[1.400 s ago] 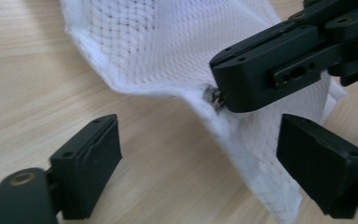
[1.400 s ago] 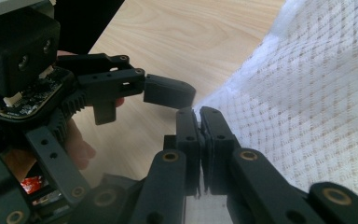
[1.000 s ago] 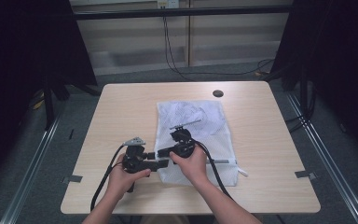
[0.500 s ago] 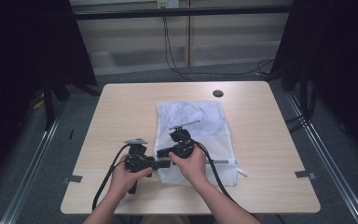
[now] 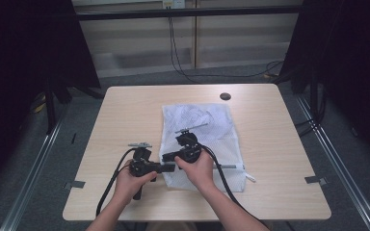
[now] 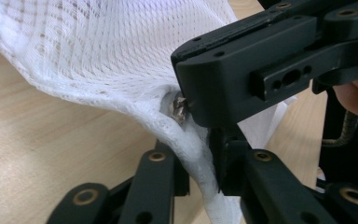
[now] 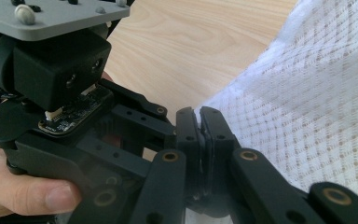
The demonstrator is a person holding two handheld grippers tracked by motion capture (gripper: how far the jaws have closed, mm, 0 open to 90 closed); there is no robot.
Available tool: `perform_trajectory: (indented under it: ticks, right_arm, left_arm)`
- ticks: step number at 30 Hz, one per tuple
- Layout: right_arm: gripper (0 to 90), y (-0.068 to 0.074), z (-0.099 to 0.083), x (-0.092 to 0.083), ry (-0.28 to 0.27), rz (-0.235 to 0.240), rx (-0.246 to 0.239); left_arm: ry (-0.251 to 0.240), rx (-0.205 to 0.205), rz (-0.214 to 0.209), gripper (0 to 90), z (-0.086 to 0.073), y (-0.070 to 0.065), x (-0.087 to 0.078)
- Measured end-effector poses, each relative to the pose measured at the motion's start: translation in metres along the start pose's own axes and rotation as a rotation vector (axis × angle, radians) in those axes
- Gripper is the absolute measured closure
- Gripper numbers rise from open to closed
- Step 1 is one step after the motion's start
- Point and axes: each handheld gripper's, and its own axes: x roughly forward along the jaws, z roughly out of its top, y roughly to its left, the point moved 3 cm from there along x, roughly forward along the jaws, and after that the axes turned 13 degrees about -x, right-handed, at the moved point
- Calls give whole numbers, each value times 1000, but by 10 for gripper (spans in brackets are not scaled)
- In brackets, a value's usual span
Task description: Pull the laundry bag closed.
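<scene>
High view: both grippers, left gripper (image 5: 163, 167) just closing and right gripper (image 5: 169, 158) clamped, pinch the mesh bag (image 5: 207, 139) edge at 9 o'clock, apparently to work its zipper.

High view overhead, claw views close-up

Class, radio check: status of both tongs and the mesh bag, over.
Right tongs shut on mesh bag edge. Left tongs just closing on the same edge, by the zip pull. Nothing in the way.
</scene>
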Motion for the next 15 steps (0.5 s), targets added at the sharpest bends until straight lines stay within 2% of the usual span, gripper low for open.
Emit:
perform_trajectory:
  ticks: [3, 5, 15]
  right_arm:
    - [866, 0, 0, 0, -2, 4, -2]
    - [866, 1, 0, 0, -1, 6, 0]
    - [867, 0, -1, -3, 4, 4, -13]
  left_arm:
    - [1, -25, -7, 855, 0, -1, 0]
    - [10, -23, -3, 876, 0, 0, -1]
    - [14, -34, 45, 887, 0, -3, -2]
